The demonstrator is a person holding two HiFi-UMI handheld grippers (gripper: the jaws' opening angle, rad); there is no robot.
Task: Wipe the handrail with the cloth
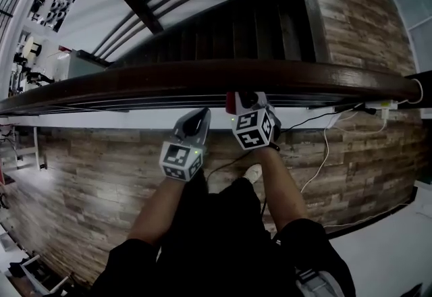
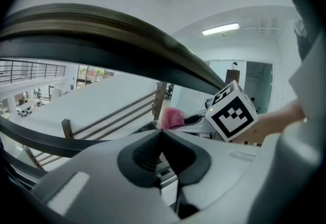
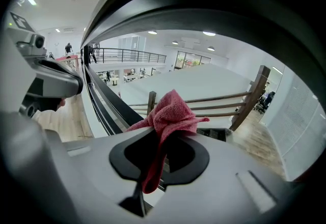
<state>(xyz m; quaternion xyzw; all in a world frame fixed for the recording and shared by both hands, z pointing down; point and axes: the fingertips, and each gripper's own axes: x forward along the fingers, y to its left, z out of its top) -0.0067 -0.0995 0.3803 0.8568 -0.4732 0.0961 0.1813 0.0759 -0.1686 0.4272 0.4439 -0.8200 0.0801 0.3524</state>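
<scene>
Right gripper [image 3: 164,139] fingers [image 3: 127,159] pinching pink cloth [image 3: 170,111], left gripper [image 2: 162,134] fingers [image 2: 137,159] together, empty

Head cam overhead; L/R cams close under shared handrail [image 1: 202,76].

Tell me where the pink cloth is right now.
The cloth is pinched in the right gripper; in the head view it sits near centre, at the near edge of the dark handrail, just right of the left gripper.
</scene>
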